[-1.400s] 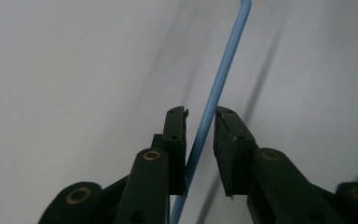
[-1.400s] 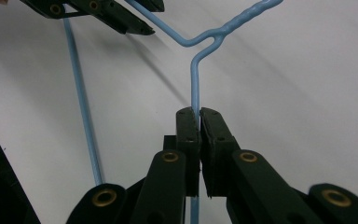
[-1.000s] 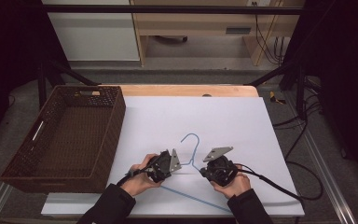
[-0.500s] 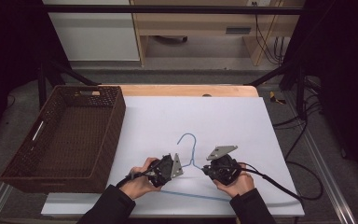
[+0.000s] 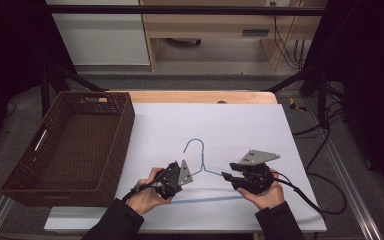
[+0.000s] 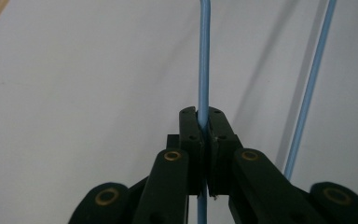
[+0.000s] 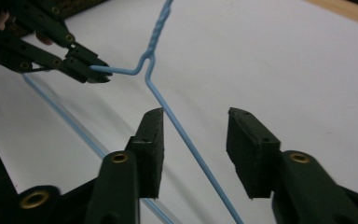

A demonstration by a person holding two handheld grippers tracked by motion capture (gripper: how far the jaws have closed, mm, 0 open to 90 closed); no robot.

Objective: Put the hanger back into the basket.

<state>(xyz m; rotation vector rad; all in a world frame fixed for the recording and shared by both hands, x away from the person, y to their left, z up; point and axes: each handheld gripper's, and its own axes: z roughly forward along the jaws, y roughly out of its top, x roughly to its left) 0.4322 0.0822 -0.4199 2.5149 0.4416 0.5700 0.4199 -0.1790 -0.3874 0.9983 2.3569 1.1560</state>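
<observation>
A blue wire hanger (image 5: pixel 195 144) lies on the white table sheet (image 5: pixel 240 125), hook pointing away from me. My left gripper (image 5: pixel 190 175) is shut on the hanger's left shoulder wire (image 6: pixel 204 56) close to the twisted neck. In the left gripper view its tips (image 6: pixel 205 125) pinch that wire, and the bottom bar (image 6: pixel 310 84) runs beside it. My right gripper (image 5: pixel 226 176) is open. The right shoulder wire (image 7: pixel 177 126) runs between its jaws (image 7: pixel 193 135), nearer the left jaw. The right gripper view also shows the left gripper (image 7: pixel 93 68) holding the hanger.
A dark brown wicker basket (image 5: pixel 121 132) stands at the table's left side, with nothing visible inside. A wooden strip (image 5: pixel 200 96) edges the far side of the sheet. Cables (image 5: pixel 325 200) trail off the table's right edge.
The hanger has shifted slightly left with the left gripper on it. The right gripper has drawn a little to the right along the shoulder wire.
</observation>
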